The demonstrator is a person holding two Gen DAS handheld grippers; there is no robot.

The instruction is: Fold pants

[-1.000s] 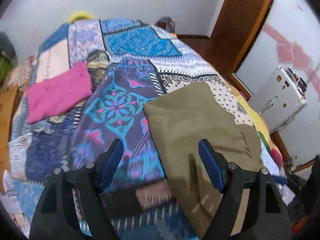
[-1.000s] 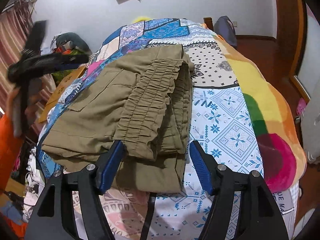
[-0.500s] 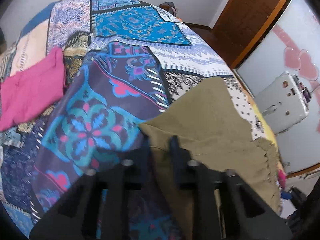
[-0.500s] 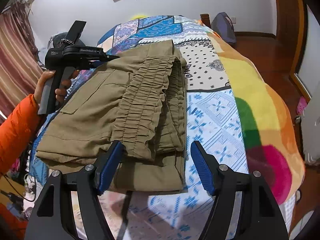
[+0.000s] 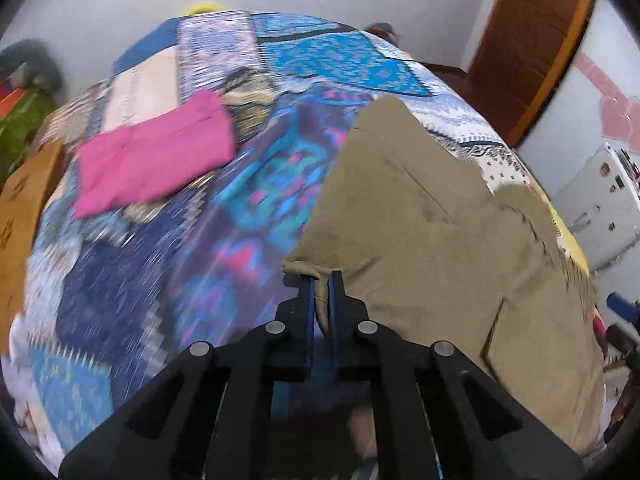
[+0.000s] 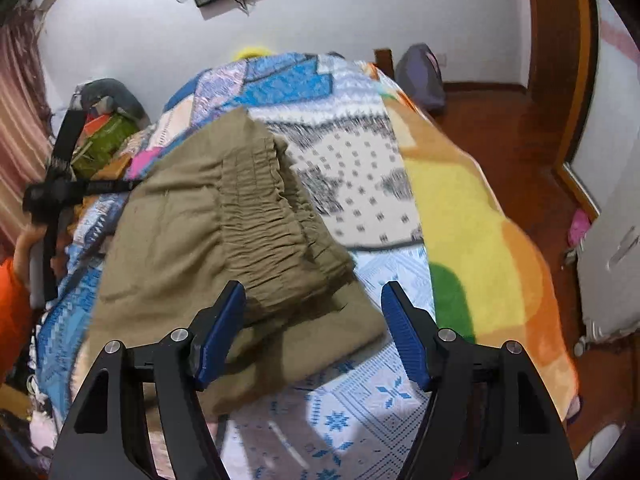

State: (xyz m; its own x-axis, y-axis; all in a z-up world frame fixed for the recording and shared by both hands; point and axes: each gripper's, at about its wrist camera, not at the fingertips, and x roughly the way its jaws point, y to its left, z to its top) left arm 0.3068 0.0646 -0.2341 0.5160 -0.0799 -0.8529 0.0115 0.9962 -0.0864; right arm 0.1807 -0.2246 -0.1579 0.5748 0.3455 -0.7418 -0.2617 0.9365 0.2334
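Olive-green pants (image 5: 420, 220) lie folded on the patchwork bedspread (image 5: 160, 280). My left gripper (image 5: 320, 280) has its jaws closing tight on a bunched corner at the pants' left edge, both pads pressing the fabric. In the right wrist view the pants (image 6: 208, 220) show their gathered elastic waistband on top. My right gripper (image 6: 312, 292) hovers open over the near corner, its left finger (image 6: 224, 320) close to the cloth, not pinching it. The left gripper (image 6: 80, 190) shows at the pants' far left edge, held by a hand (image 6: 28, 240) in an orange sleeve.
A folded pink garment (image 5: 156, 160) lies on the bed at the far left. A brown cardboard box (image 5: 20, 200) stands beside the bed's left side. A white appliance (image 5: 600, 208) and wooden floor (image 6: 520, 140) lie off the right edge. A backpack (image 6: 424, 76) leans against the far wall.
My left gripper went from wide open to shut on the pants' left corner and pulled back. The right gripper stayed open and drifted slightly along the waistband end.
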